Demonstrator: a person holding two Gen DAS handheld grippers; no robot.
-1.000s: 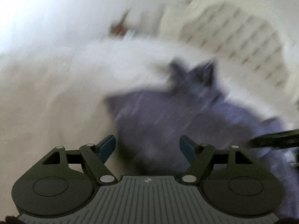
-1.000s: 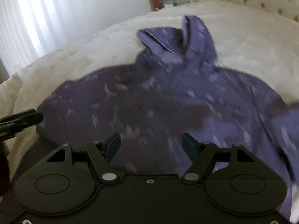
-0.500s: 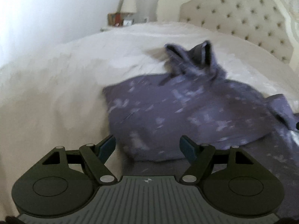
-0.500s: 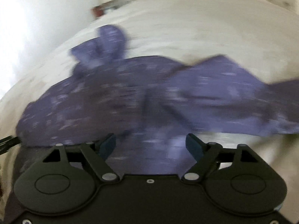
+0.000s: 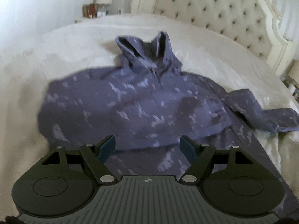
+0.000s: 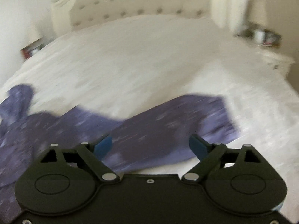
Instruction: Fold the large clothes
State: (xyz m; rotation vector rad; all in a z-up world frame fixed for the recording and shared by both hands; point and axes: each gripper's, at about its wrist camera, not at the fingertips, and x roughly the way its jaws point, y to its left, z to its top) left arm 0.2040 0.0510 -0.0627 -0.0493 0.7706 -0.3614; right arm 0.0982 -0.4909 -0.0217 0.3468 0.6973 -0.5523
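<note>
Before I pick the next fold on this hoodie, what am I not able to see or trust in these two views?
- Hoodie bottom hem: left wrist view, hidden behind the left gripper body.
- Hoodie's left sleeve: left wrist view, not visible; presumably folded under.
- Right sleeve cuff: right wrist view, motion blur smears its edge and pattern.
- Hood: right wrist view, blurred and cut by the left edge.
- Nightstand items: too small to identify.

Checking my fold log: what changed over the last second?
The right claw swung right, off the hoodie body, toward the outstretched sleeve. The left claw steadied, facing the hoodie's body. Nothing was grasped or released: both claws stay open, and the hoodie stays on the bed.
</note>
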